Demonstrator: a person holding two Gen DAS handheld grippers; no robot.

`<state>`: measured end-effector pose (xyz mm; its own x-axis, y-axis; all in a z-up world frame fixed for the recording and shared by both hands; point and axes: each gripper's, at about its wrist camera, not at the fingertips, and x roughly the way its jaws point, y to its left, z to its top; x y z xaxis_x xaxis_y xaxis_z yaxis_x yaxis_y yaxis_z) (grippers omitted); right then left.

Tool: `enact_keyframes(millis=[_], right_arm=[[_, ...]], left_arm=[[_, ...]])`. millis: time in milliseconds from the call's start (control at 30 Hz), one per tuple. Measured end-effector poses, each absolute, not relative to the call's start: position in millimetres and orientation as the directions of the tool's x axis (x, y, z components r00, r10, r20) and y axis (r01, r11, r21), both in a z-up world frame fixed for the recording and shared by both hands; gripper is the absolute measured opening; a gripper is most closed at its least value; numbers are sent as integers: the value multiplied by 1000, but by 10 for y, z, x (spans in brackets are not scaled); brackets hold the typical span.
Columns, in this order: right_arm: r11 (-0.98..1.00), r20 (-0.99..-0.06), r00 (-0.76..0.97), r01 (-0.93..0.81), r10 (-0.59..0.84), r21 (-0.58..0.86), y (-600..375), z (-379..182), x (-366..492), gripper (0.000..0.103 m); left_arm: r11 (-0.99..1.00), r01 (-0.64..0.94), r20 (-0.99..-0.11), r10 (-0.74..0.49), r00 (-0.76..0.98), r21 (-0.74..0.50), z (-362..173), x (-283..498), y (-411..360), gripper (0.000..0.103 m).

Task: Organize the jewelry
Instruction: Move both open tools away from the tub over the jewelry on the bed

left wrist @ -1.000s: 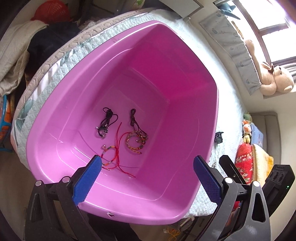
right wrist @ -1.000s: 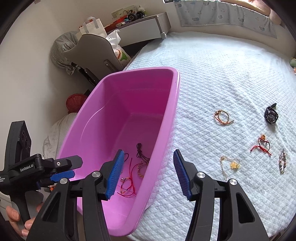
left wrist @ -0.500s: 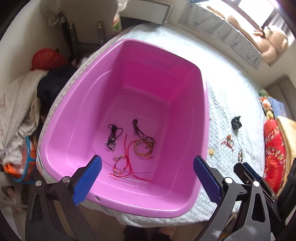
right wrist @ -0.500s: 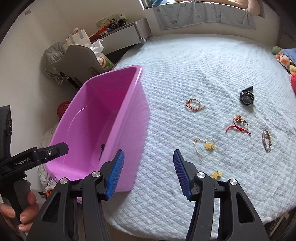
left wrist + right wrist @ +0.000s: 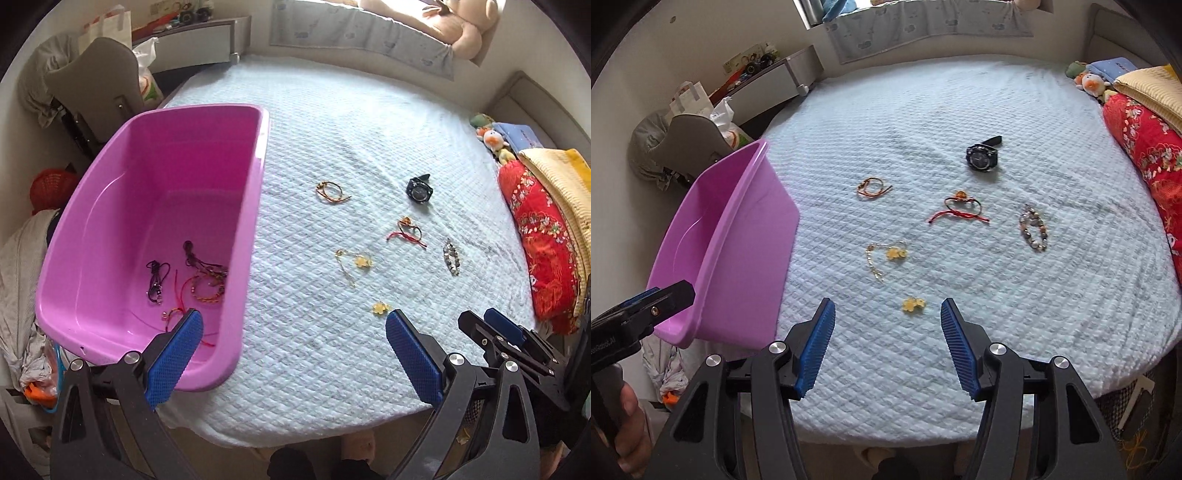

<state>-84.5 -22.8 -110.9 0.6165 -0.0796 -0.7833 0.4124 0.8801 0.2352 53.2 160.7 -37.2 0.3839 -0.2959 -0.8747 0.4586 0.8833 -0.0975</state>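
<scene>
A pink tub stands at the bed's left edge with several cord bracelets on its floor. On the quilt lie a black watch, an orange cord bracelet, a red cord bracelet, a beaded bracelet, a gold chain with a yellow flower and a small yellow flower charm. My right gripper hangs over the near quilt, its jaws opening and empty, with the charm just beyond its tips. My left gripper is open and empty beside the tub's near right corner.
A red floral pillow and a folded yellow blanket line the right side, with small plush toys behind. A grey chair and piled clothes sit left of the bed. The bed's front edge lies just below my grippers.
Both views have swung right, from over the tub to the quilt, bringing the loose jewelry into sight. The left view has rolled level. The right jaws stand slightly wider.
</scene>
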Motion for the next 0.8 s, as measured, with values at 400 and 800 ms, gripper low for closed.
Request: enact_keyframes(millis=[400, 800], right_arm=[[853, -815, 556, 495, -165, 165, -1179, -1240, -1381, 65], [908, -801, 599, 329, 14, 261, -2352, -1465, -1470, 66]], left_arm=[[912, 395, -888, -266, 374, -107, -700, 107, 980, 97], [991, 131, -911, -89, 403, -39, -1024, -218, 306, 97]])
